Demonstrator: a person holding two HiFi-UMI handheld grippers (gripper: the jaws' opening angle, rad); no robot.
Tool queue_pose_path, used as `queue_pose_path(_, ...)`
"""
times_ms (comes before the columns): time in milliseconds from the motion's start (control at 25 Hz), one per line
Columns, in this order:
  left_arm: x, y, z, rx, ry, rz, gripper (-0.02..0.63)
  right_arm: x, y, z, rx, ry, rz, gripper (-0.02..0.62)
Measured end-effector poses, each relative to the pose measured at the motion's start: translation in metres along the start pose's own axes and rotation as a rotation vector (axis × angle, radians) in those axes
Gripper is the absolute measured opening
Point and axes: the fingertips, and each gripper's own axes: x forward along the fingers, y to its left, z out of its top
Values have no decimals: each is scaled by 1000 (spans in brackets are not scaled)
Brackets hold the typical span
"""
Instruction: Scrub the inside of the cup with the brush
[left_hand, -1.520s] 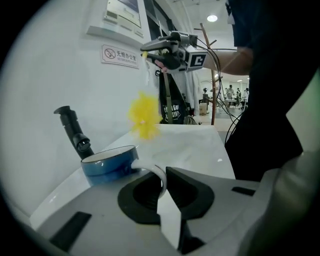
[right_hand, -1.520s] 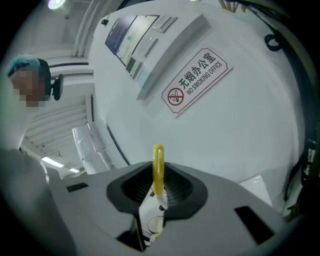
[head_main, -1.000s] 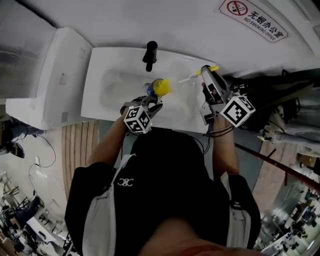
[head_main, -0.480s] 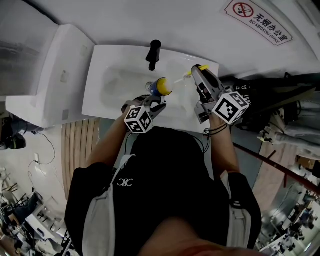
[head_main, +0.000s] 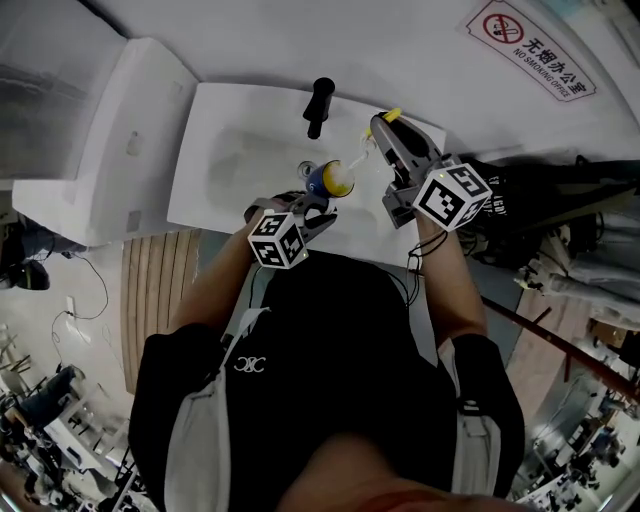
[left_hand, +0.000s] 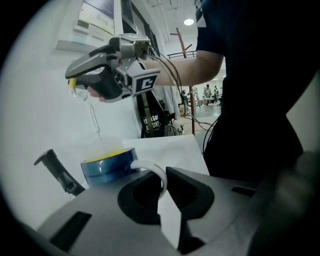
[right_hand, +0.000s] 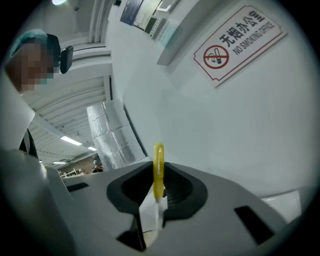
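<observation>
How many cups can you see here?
1. The blue cup is over the white sink, its white handle pinched in the left gripper. The person's body could hide more.

Black short-sleeved shirt (head_main: 330, 400), white logo (head_main: 250, 364) below collar, pale grey side panels (head_main: 205, 440), grey left gripper (head_main: 312, 206) and right gripper (head_main: 388, 125) with black-and-white marker cubes (head_main: 277, 240), dark cable (head_main: 425, 262).

A white sink (head_main: 205, 175) fills the upper centre of the head view, against a white wall. A black tap (head_main: 320, 103) stands on its far rim, above the shallow basin (head_main: 245, 160).
</observation>
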Motion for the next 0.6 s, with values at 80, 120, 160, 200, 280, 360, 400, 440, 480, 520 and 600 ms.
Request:
queue_pose_path(80,-6,-3,7,2,-30,-6,40,14,-9,1,-18,7,1,69)
queue_pose_path(120,-10,-4,11,-7,-53,-2,40,19,-17,0,-16,17,-6,69)
queue_pose_path(160,-14,-3,15,-25,-78,5,38,23,-26,-3,-1,28,-16,69)
queue_pose_path(200,-19,-1,18,-46,-101,15,38,26,-37,-6,28,39,-26,69)
queue_pose_path(280,-27,3,19,-94,-134,41,38,23,-58,-12,118,49,-46,69)
queue_pose_path(360,-35,8,16,-140,-161,68,38,15,-77,-21,207,58,-61,69)
queue_pose_path(400,-39,10,15,-161,-174,79,38,10,-84,-26,250,65,-66,69)
queue_pose_path(440,-44,13,13,-182,-189,88,37,6,-92,-32,294,73,-70,69)
queue_pose_path(480,-48,15,12,-206,-206,96,37,1,-99,-39,336,84,-74,69)
queue_pose_path(520,-52,18,12,-229,-223,105,38,-4,-106,-46,377,97,-78,69)
queue_pose_path(600,-56,25,9,-268,-250,127,38,-16,-114,-61,438,131,-79,69)
